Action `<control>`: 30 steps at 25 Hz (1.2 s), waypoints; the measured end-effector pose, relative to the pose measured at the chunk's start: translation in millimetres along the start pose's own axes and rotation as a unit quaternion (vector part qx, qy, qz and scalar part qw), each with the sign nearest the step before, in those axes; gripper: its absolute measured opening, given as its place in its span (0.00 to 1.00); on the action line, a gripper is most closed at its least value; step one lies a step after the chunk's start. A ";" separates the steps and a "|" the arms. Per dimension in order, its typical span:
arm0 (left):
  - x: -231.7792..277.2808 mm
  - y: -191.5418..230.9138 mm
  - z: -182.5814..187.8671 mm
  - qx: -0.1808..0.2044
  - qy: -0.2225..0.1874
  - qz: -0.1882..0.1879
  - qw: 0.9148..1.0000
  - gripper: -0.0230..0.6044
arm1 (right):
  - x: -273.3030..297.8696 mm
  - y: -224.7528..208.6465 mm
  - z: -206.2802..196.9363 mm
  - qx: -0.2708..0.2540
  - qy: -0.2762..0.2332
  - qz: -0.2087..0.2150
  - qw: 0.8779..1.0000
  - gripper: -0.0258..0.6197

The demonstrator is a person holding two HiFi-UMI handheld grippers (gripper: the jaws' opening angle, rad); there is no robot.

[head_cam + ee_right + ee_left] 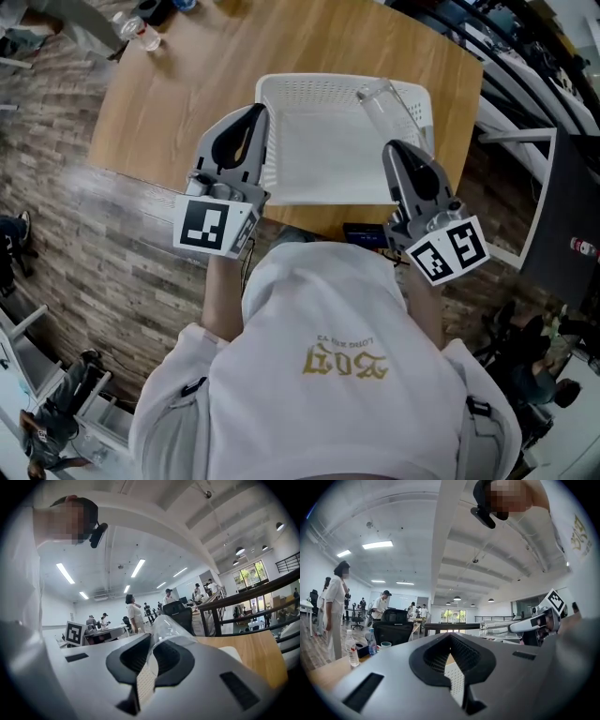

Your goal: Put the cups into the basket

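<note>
right gripper (400,150) pinches clear plastic cup (380,105) by its wall at white mesh basket's (281,89) upper-right corner, likely for release; left gripper (254,114) closed, empty.

The person wears a loose white hooded sweatshirt (328,412) with long sleeves and gold lettering (344,360) printed across the chest. A small black fastener sits on each shoulder (194,386). A black camera (483,515) is strapped to the head. The left gripper (253,114) and right gripper (396,148) have smooth light-grey shells that taper to a rounded point. Each shell frames a black spade-shaped opening lined with ribbed black pads (464,653), and narrow dark rectangular slots (362,692) are cut into the shell on either side. Each gripper carries a white cube with bold black square markers, one on the left (214,227) and one on the right (448,249).
</note>
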State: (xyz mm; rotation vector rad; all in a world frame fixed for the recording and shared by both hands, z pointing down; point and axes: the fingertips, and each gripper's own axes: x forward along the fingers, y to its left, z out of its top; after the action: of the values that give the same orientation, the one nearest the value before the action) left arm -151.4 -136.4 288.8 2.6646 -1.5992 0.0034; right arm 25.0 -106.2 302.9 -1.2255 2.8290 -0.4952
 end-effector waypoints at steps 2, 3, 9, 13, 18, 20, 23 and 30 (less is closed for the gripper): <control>4.5 -0.1 0.0 -0.001 -0.001 -0.008 1.000 0.05 | 0.4 1.8 0.3 -0.002 0.000 -0.004 1.000 0.08; 5.8 -0.4 -0.2 -0.002 -0.001 -0.012 1.000 0.05 | 0.2 2.9 0.1 -0.003 0.000 -0.006 1.000 0.08; 12.2 -7.5 -0.6 0.018 0.010 -0.030 0.999 0.05 | -2.9 0.6 1.7 -0.011 0.004 -0.013 1.000 0.08; 14.2 -5.5 -3.3 0.020 0.020 -0.028 0.999 0.05 | -2.7 0.1 0.2 -0.017 0.010 -0.007 1.000 0.08; 23.3 -11.0 -12.3 0.030 0.038 -0.043 0.998 0.05 | -1.9 -0.3 -4.8 -0.030 0.020 0.009 0.999 0.08; 27.4 -14.8 -16.9 0.031 0.042 -0.047 0.998 0.05 | -2.5 -3.3 -9.6 -0.032 0.026 0.020 0.999 0.08; 29.2 -20.1 -24.4 0.037 0.056 -0.052 0.996 0.05 | -3.0 -8.1 -17.1 -0.019 0.031 0.025 0.999 0.08; 31.3 -25.9 -30.1 0.048 0.072 -0.054 0.995 0.05 | -2.8 -9.4 -25.4 -0.052 0.055 0.031 0.997 0.08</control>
State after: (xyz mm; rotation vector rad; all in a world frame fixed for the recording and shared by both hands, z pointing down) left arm -113.4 -150.9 318.8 2.7469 -1.4465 0.2699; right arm 30.0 -103.1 329.6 -1.1550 3.0107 -0.4314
